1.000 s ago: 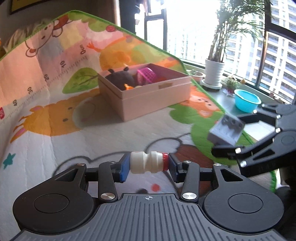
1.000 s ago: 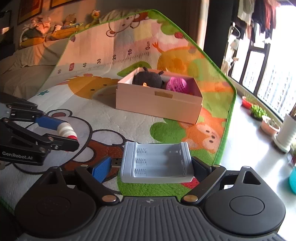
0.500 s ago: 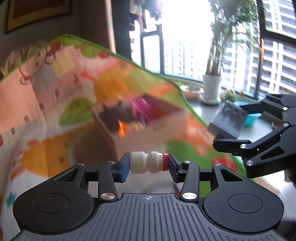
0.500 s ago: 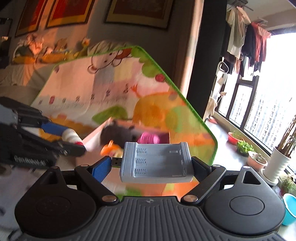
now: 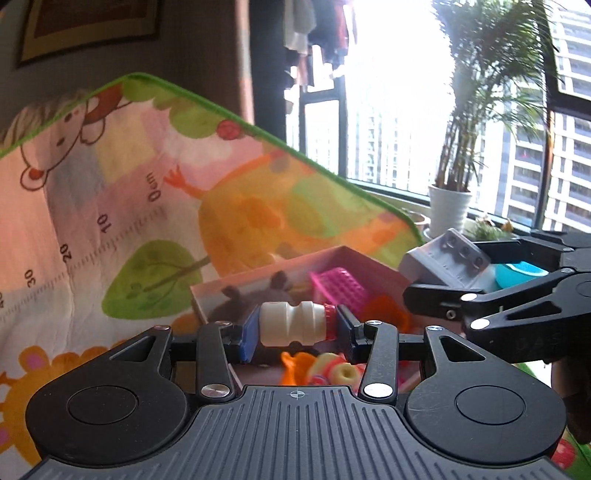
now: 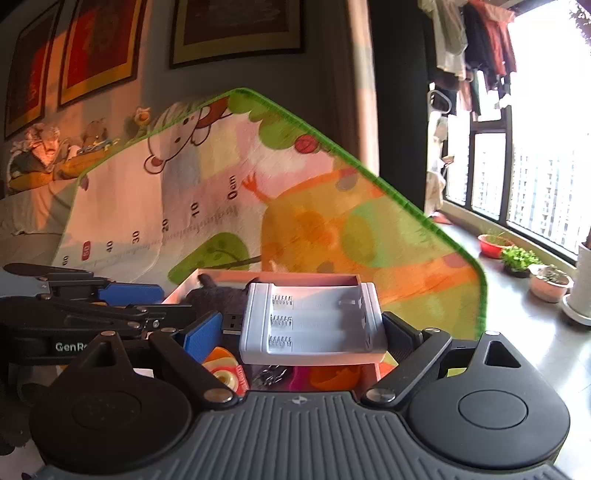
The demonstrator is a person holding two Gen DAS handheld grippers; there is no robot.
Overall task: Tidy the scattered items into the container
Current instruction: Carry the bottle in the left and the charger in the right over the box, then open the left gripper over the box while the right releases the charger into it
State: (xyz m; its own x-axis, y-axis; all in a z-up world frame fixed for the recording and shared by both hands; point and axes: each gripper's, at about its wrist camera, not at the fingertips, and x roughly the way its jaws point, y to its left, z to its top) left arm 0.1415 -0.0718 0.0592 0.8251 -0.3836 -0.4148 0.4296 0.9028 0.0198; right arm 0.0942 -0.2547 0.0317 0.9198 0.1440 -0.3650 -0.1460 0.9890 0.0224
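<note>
My left gripper [image 5: 295,328] is shut on a small white bottle with a red cap [image 5: 293,328], held sideways above the open pink box [image 5: 384,267]. My right gripper [image 6: 303,332] is shut on a grey battery charger [image 6: 314,325] with a USB plug, also above the box [image 6: 177,291]. The charger shows in the left wrist view [image 5: 445,264] at the right, over the box's right side. The box holds a dark plush toy [image 5: 236,304], a pink lattice ball [image 5: 340,288] and orange and yellow toys [image 5: 332,369]. The left gripper shows in the right wrist view [image 6: 110,306] at the left.
The box sits on a colourful play mat [image 5: 110,221] with a green edge. Beyond it are a window ledge with a potted palm [image 5: 448,206], a blue bowl [image 5: 521,273] and small plant pots [image 6: 517,254]. Framed pictures [image 6: 236,33] hang on the wall.
Both grippers have travelled forward from the open mat to above the box, each keeping its object. The box now lies directly under the fingers.
</note>
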